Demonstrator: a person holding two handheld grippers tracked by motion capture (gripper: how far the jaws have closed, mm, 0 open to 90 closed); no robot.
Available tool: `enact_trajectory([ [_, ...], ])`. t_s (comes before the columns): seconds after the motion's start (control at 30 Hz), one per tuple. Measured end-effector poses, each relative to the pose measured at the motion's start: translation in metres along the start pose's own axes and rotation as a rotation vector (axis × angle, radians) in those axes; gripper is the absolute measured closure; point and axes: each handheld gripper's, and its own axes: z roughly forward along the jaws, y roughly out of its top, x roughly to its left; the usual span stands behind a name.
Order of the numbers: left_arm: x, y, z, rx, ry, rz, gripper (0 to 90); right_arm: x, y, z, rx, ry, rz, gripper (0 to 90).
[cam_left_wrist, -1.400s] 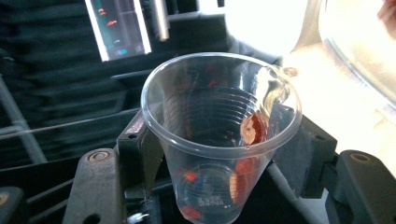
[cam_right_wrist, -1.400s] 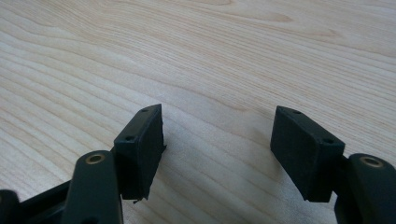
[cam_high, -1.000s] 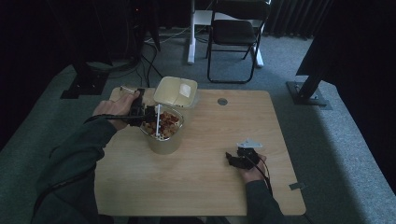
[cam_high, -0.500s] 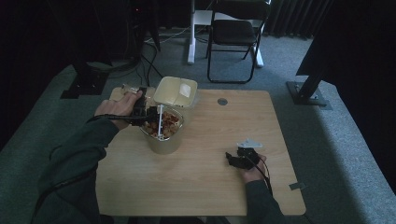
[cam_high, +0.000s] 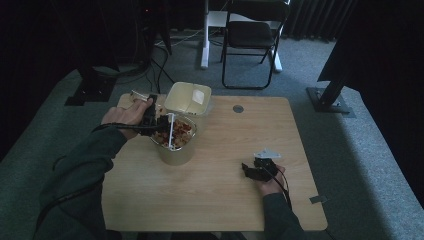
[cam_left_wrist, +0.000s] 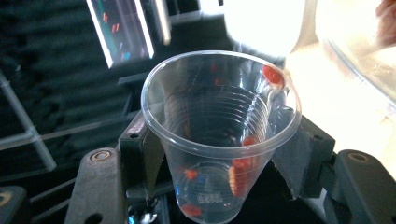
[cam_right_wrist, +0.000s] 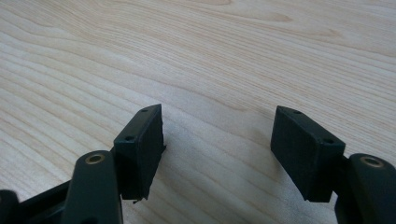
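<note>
My left gripper (cam_left_wrist: 219, 186) is clamped on a clear plastic cup (cam_left_wrist: 219, 140), tipped over the tub (cam_high: 173, 145) of what look like red sweets. Next: empty and right it. My right gripper (cam_right_wrist: 219, 154) rests apart on the bench (cam_right_wrist: 233, 46).

Your left claw (cam_high: 161, 121) holds a small clear plastic cup (cam_high: 171, 131) tipped over the round open tub (cam_high: 175, 152) of reddish pieces, far left on the light wooden table (cam_high: 220, 200). The tub's pale lid (cam_high: 188, 98) stands just behind. Your right claw (cam_high: 252, 171) rests near right, well apart.
</note>
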Motion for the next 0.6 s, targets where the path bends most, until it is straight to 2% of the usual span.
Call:
enact_trajectory([
  [0.03,-0.0028,0.0001,0.0013,0.024,0.012,0.026,39.1,0.0001,0.0,0.0,0.0,-0.001,-0.002,34.1],
  [0.07,-0.0019,0.0006,-0.0011,-0.016,-0.004,-0.008,39.1,0.0002,0.0,0.0001,-0.001,-0.001,0.0,34.0],
  [0.13,-0.0018,-0.0008,0.0047,0.032,0.0,0.011,39.2,0.0002,0.0001,0.0001,-0.001,-0.001,0.0,34.0],
  [0.17,-0.0022,0.0006,0.0002,-0.006,-0.001,0.002,39.1,0.0002,0.0,0.0001,-0.001,0.0,0.0,34.0],
  [0.2,-0.0022,0.0008,0.0021,0.005,-0.008,-0.006,39.2,0.0003,0.0,0.0,0.0,-0.002,0.0,34.1],
  [0.23,-0.0042,0.001,0.0033,0.028,0.009,0.026,39.1,0.0003,0.0,0.0,-0.001,-0.002,-0.001,34.0],
  [0.27,-0.0028,0.0011,0.001,-0.017,-0.008,-0.017,39.2,0.0002,0.0,0.0001,-0.001,-0.001,0.001,34.0],
  [0.3,-0.0032,0.0007,0.0038,0.018,0.006,0.007,39.2,0.0002,0.0,0.0,0.0,-0.001,0.001,34.0],
  [0.33,-0.0039,0.0013,0.0018,0.009,0.002,0.007,39.1,0.0002,0.0001,0.0001,0.0,-0.002,0.0,34.0],
  [0.37,-0.0021,0.0018,0.0008,-0.014,-0.01,-0.014,39.1,0.0002,0.0,0.0001,-0.001,-0.002,0.0,34.0],
  [0.4,-0.0031,0.0012,0.0039,0.019,0.001,0.004,39.1,0.0003,0.0,0.0,0.0,-0.002,0.0,34.0],
  [0.53,-0.0016,0.0012,0.0052,0.014,-0.021,-0.027,38.3,0.0003,0.0001,0.0001,0.0,-0.002,0.0,34.0],
  [0.6,-0.0004,0.0011,0.0065,0.005,-0.047,-0.07,37.9,0.0003,0.0,0.0001,0.0,-0.002,0.001,34.0],
])
